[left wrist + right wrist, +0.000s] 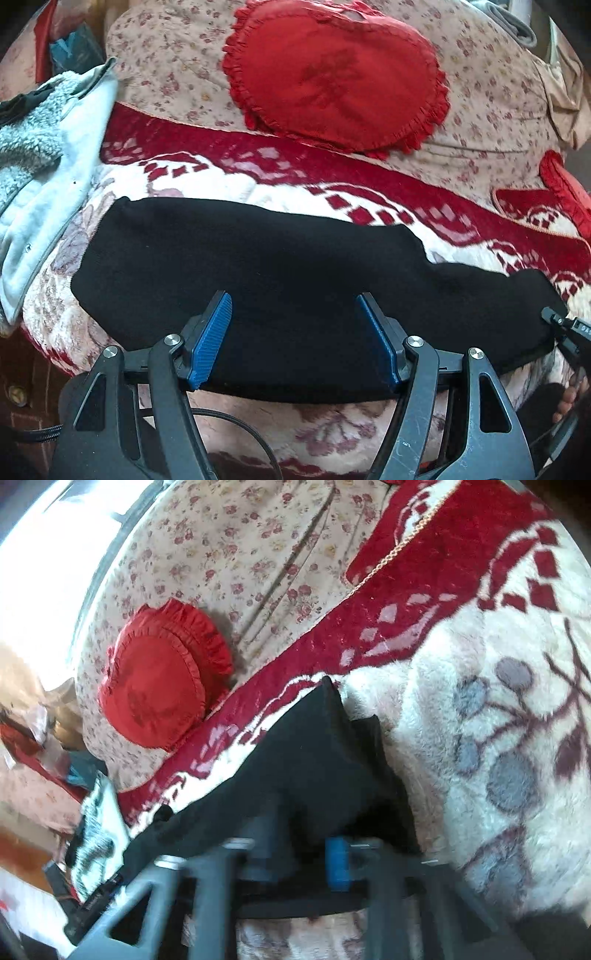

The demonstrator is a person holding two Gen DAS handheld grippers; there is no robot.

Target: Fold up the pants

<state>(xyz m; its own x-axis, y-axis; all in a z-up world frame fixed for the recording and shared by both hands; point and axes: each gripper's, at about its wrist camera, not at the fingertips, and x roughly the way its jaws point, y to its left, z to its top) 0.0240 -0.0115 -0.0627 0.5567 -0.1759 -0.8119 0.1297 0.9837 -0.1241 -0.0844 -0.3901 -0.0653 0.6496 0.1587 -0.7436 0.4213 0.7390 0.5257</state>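
Observation:
Black pants [280, 273] lie folded lengthwise in a long strip across a red and white fleece blanket [236, 181]. My left gripper [293, 306] is open, its blue pads [210, 339] just above the near edge of the strip's middle. In the right wrist view the pants [314, 760] run from lower left to a raised corner. My right gripper [306, 860] is blurred by motion at the pants' end; black cloth lies between its fingers, and I cannot tell how wide they stand. Its tip shows in the left wrist view [554, 317] at the pants' right end.
A red heart-shaped cushion [332, 88] lies on a floral pillow [480, 110] behind the pants; a second red cushion [162, 686] shows in the right wrist view. A pale blue fleece-lined jacket [48, 173] lies at the left. A cable [236, 428] runs under my left gripper.

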